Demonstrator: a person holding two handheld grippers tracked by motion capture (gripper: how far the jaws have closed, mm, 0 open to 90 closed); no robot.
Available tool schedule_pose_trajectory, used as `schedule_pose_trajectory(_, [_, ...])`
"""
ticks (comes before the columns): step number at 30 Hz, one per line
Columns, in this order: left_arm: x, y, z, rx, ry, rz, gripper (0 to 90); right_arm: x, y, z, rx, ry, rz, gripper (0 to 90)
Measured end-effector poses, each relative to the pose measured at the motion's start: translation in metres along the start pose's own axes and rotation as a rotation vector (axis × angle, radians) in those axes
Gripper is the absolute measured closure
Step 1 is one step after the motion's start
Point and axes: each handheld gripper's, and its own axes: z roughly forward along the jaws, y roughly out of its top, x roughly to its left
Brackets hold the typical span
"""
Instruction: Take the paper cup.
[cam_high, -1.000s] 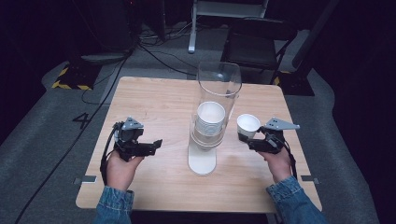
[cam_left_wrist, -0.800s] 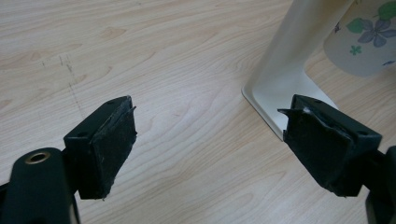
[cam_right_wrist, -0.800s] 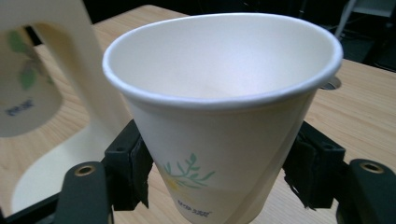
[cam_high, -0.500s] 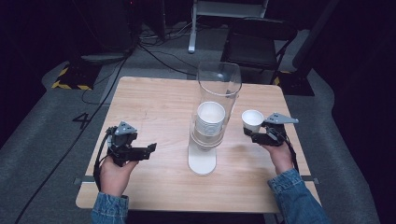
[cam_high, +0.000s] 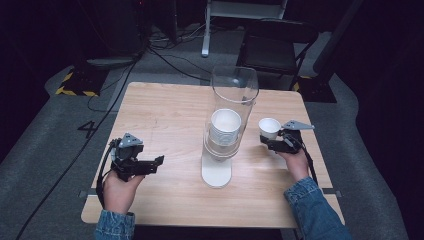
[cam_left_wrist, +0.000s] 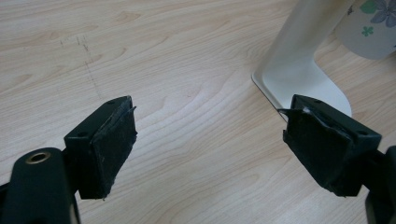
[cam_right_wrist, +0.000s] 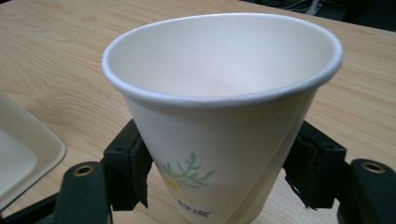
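The right hand-held gripper was clamped on a paper cup, held upright just right of the cup dispenser at mid-bench. The left hand-held gripper stood with jaws apart and empty, over the bench's left front, pointing toward the dispenser's base.
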Motion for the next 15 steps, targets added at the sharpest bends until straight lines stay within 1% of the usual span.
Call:
schedule_pose_trajectory(1, [0.0, 0.0, 0.0, 0.001, 0.001, 0.003, 16.8, -0.001, -0.003, 0.004, 0.011, 0.0, -0.001, 31.5])
schedule_pose_trajectory(2, [0.0, 0.0, 0.0, 0.001, 0.001, 0.003, 16.8, -0.001, -0.003, 0.004, 0.011, 0.0, -0.001, 31.5])
schedule_pose_trajectory(6, [0.0, 0.0, 0.001, 0.004, -0.001, 0.004, 16.8, -0.002, -0.01, 0.013, 0.047, -0.001, -0.007, 31.4])
schedule_pose_trajectory(9, [0.001, 0.0, 0.001, 0.005, -0.001, 0.005, 16.8, -0.002, -0.011, 0.014, 0.049, 0.005, -0.005, 31.4])
schedule_pose_trajectory(11, [0.001, 0.0, 0.001, 0.005, -0.003, 0.004, 16.8, -0.001, -0.012, 0.016, 0.044, 0.011, -0.013, 31.3])
schedule_pose_trajectory(12, [0.0, 0.0, 0.001, 0.004, -0.004, -0.001, 16.9, 0.0, -0.012, 0.016, 0.043, 0.015, -0.014, 31.3])
schedule_pose_trajectory(13, [0.0, 0.0, 0.001, 0.004, -0.003, -0.001, 16.9, 0.0, -0.013, 0.018, 0.044, 0.033, -0.012, 31.2])
schedule_pose_trajectory(15, [0.001, 0.0, 0.001, 0.004, -0.005, -0.002, 16.9, 0.001, -0.014, 0.019, 0.047, 0.046, -0.009, 31.1])
